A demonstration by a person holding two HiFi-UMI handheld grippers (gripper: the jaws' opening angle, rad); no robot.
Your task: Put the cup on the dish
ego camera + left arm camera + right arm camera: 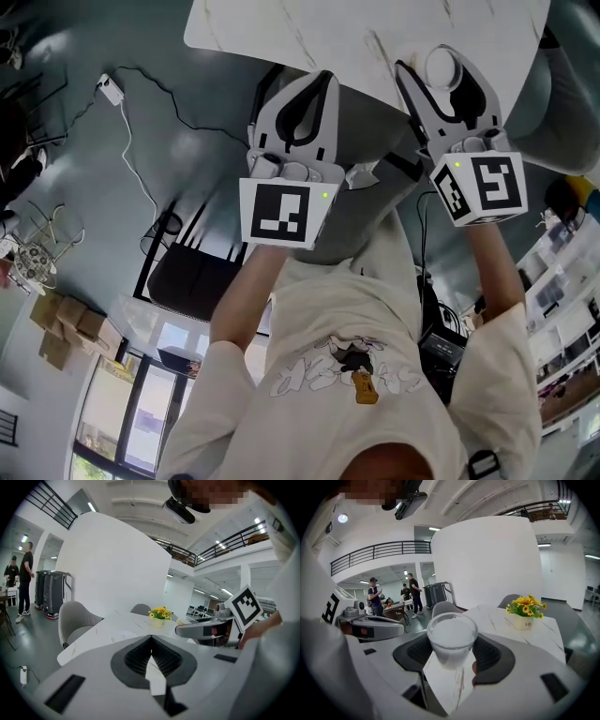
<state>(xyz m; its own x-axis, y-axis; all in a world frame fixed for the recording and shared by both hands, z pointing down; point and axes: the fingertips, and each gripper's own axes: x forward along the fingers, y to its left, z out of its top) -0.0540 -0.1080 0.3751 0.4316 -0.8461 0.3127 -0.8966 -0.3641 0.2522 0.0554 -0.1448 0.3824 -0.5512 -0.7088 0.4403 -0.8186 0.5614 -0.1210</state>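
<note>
Your right gripper [436, 75] is closed on the clear, tapered plastic cup [452, 638]. In the right gripper view its dark ribbed pads press the cup wall from both sides. The cup stands across the jaws with its rim uppermost and its mouth tipped slightly towards the camera, so its long axis runs roughly upright rather than along the jaws.

Your left gripper [319, 82] has its jaws brought together on nothing, and only a thin seam shows between the pads in the left gripper view. That makes the right hand the one that carries the task.

In the head view both grippers reach just past the near edge of the white marble table [281, 28], the cup over the right part of that edge. I cannot tell whether its base touches the surface.

No view shows the dish, which is what the next move depends on. The gripper views do show the far end of the table, which the head view misses. A small white pot of yellow flowers [526, 613] stands there, with bare marble between it and the cup. Look further over the table for the dish before you carry the cup anywhere.
</note>
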